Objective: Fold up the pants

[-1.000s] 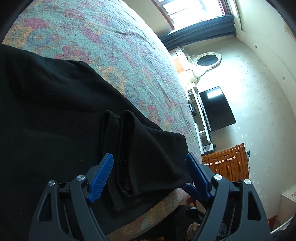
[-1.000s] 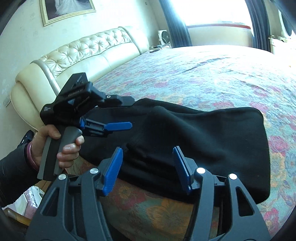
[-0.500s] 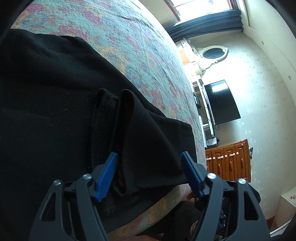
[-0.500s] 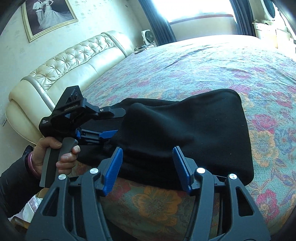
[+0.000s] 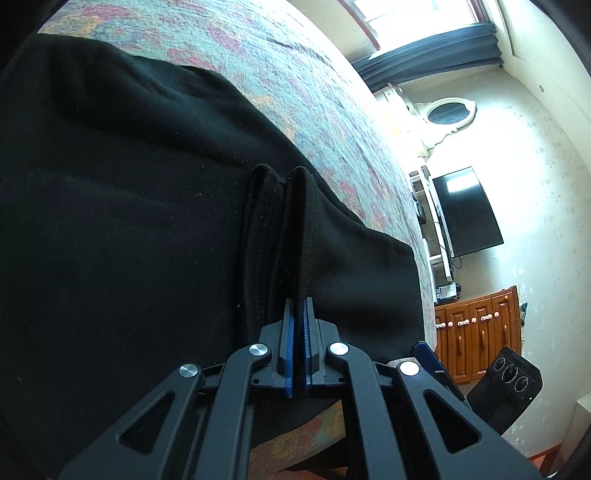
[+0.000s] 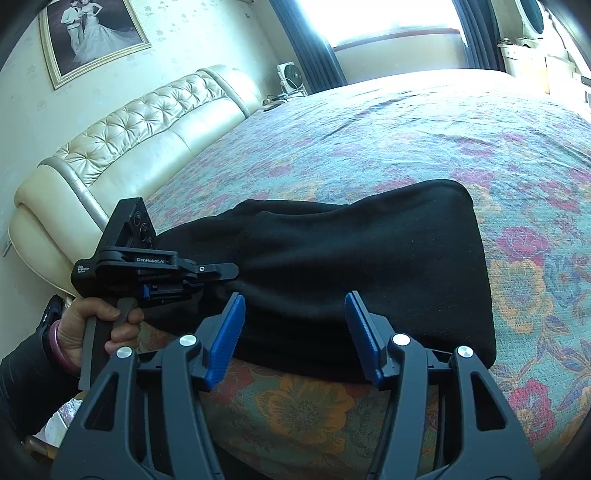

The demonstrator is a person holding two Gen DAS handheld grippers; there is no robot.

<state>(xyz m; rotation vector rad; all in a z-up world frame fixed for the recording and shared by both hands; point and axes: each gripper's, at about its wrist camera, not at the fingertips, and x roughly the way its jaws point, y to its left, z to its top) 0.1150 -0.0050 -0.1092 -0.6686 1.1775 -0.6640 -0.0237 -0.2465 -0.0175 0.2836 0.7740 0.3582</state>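
- A bedroom; a bed under a floral cover fills both views, with a tufted cream headboard and a framed portrait at its head end, a curtained window beyond, and a wall television above a wooden cabinet off its far side
- The black pants lie already doubled into a thick bundle along the near edge of the bed; one rounded end sits toward the near right, the other end runs toward the headboard side
- The left claw is now pressed together on an upright ridge of pant fabric at the near edge; half a second ago its blue pads stood wide apart either side of that same ridge, so the pinch has just been made
- The right wrist view confirms it; the left claw's tips are buried in the cloth at the bundle's left end
- The right claw hovers with its pads apart over the near edge of the pants, gripping nothing; it has barely shifted
- My judgement: one anchor is secured; the right claw needs its own pinch on the near edge before the next fold can be lifted over evenly
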